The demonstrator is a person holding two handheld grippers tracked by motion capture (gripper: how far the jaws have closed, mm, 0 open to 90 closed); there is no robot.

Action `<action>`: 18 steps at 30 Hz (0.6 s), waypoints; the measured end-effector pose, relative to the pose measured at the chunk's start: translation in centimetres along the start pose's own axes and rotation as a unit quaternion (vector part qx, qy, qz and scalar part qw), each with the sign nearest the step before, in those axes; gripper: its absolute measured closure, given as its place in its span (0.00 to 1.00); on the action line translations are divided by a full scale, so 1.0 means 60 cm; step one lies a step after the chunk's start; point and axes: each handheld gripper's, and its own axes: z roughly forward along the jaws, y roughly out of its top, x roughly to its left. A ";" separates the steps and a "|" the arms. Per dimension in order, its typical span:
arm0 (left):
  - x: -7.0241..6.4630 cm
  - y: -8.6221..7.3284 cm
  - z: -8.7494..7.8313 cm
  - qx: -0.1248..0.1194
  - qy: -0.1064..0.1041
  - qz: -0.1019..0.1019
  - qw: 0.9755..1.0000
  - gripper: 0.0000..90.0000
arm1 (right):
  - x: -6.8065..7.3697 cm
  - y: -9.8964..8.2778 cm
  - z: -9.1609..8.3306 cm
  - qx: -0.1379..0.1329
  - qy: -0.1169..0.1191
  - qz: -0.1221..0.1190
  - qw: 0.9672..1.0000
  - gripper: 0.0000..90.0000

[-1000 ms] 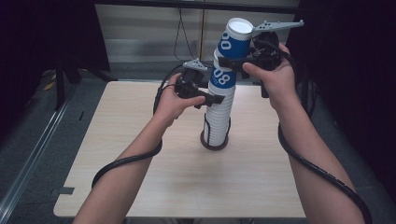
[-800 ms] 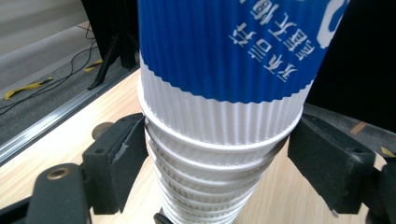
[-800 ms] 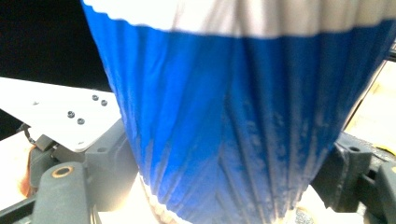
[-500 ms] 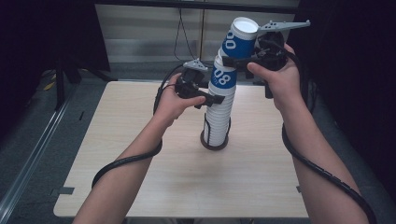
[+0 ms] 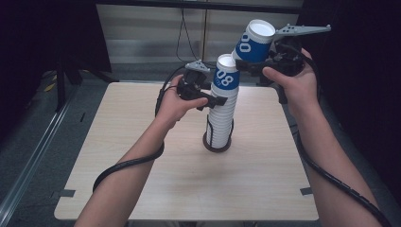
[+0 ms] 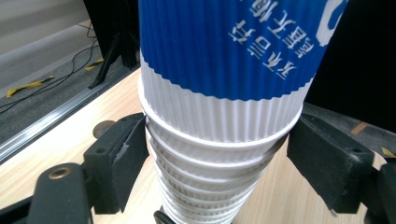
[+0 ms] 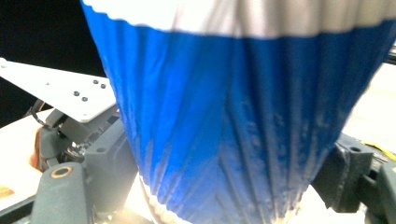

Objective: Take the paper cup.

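The bench point(image 5: 142, 156) was a pale wooden top, and near its middle stood a tall stack of cups point(image 5: 221, 120), ribbed white paper nested one in another, seated in a dark ring holder point(image 5: 217, 144) at its foot. The top cup of the stack showed a blue band with white figures. The left claw point(image 5: 215, 100) was clenched on the stack just under that blue band; in the left gripper view its two black jaws pressed the white ribs from either side, steadying the column. The right claw point(image 5: 257, 66) was grasping a single blue cup point(image 5: 253, 42), lifted clear of the stack, up and to its right, and tilted; in the right gripper view the blue wall sat pinched between its jaws and looked creased. The risk from here lay mostly in the tall stack: it leaned a little, and if the left claw let go or pulled sideways the column could tip out of its ring and scatter over the bench. The lifted cup could also be crushed further by too hard a squeeze, or slip out if the tilt grew and the hold slackened. A cable point(image 5: 127, 163) trailed under the left forearm and could snag.
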 end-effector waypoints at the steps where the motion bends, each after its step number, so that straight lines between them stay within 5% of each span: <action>1: 0.000 0.000 0.000 0.000 0.000 0.000 1.000 0.23 | -0.001 -0.001 -0.002 0.001 -0.001 0.001 1.000 0.22; 18: -0.012 0.007 -0.001 0.006 -0.006 0.010 1.000 0.22 | -0.026 -0.036 -0.052 0.005 -0.005 0.006 1.000 0.22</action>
